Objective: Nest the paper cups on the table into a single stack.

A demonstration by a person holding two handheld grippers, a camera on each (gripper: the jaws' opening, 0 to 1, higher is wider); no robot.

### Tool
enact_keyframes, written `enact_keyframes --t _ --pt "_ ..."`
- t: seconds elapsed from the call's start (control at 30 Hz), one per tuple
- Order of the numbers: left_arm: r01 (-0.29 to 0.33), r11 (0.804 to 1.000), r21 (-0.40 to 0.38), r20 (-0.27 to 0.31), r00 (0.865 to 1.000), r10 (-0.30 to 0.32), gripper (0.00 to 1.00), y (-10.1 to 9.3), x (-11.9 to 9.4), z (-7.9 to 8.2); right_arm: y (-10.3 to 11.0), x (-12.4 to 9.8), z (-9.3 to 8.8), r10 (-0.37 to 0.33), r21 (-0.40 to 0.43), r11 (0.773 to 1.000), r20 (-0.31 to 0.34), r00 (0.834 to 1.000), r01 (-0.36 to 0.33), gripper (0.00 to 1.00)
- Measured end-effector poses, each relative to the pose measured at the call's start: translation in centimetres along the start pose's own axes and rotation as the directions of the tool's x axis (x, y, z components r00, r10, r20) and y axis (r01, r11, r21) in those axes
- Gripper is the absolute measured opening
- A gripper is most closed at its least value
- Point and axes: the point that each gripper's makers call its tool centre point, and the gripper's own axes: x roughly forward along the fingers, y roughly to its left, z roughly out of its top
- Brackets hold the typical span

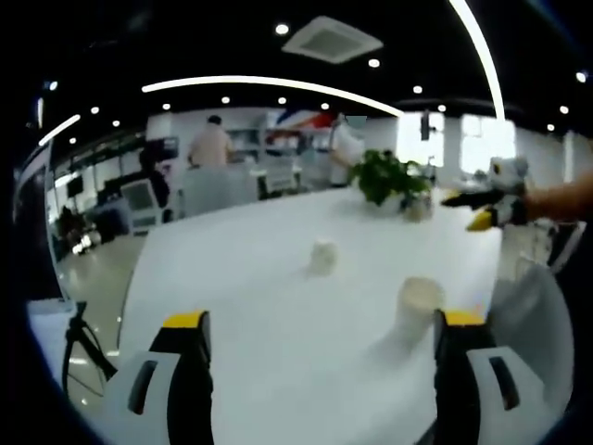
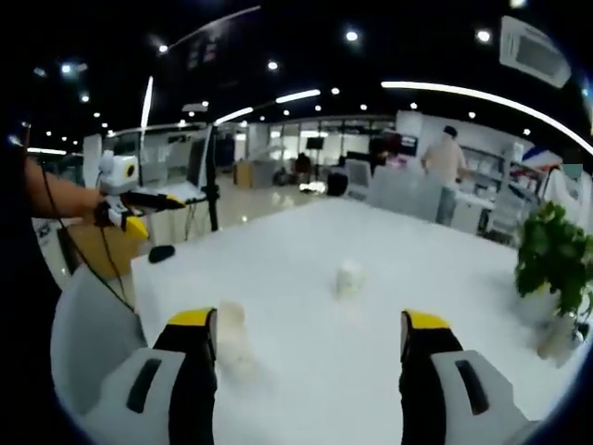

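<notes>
Both my grippers, left (image 1: 322, 338) and right (image 2: 310, 336), gape empty. The near cup (image 1: 419, 298) stands upright just ahead of my left's right jaw; the far cup (image 1: 322, 256) sits beyond, centred.

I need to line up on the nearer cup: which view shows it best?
The left gripper view: the nearer paper cup stands whole and unobstructed on the white table, just inside the left gripper's right jaw. In the right gripper view the same cup is blurred and partly hidden behind the right gripper's left jaw.
</notes>
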Motion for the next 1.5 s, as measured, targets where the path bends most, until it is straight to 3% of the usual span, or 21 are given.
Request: enact_keyframes --t 0.07,0.17,0.27,0.43,0.83,1.0,1.3,1.5 --pt "0.009 1.000 0.002 -0.019 1.000 -0.009 0.98 -0.4 0.1 -0.4 -0.2 -0.1 -0.2 -0.008 0.013 1.000 0.004 1.000 0.008 0.88" --pt "0.015 1.000 -0.024 0.005 1.000 -0.015 0.98 -0.6 0.0 -0.4 -0.7 -0.2 -0.3 -0.024 0.019 1.000 0.028 0.999 0.024 1.00" --pt "-0.003 1.000 -0.023 0.023 1.000 0.003 0.98 -0.4 -0.2 -1.1 -1.3 0.2 -0.9 -0.021 0.000 1.000 0.023 1.000 0.021 1.00" --pt "-0.033 0.998 -0.048 0.000 0.999 0.033 0.98 -0.1 -0.5 -2.1 -1.9 0.8 -0.8 -0.003 0.000 1.000 0.021 1.000 0.003 1.00" --pt "-0.066 0.996 -0.065 0.024 0.997 0.068 0.98 0.5 0.1 -1.7 -2.2 2.7 -1.1 0.022 0.010 1.000 0.032 0.999 -0.022 1.00" --pt "-0.090 0.995 -0.044 0.036 0.995 0.091 0.98 0.6 0.5 -1.7 -3.1 3.7 -1.5 0.027 0.006 1.000 0.034 0.999 -0.027 1.00" --pt "-0.102 0.992 -0.077 0.017 0.994 0.104 0.98 0.9 0.6 -2.4 -4.7 5.6 -1.9 0.017 0.041 0.999 0.044 0.999 -0.019 1.00" --pt "-0.107 0.993 -0.056 0.032 0.994 0.109 0.98 0.3 0.9 -1.8 -5.3 6.9 -2.2 0.027 0.042 0.999 0.046 0.999 -0.029 1.00"
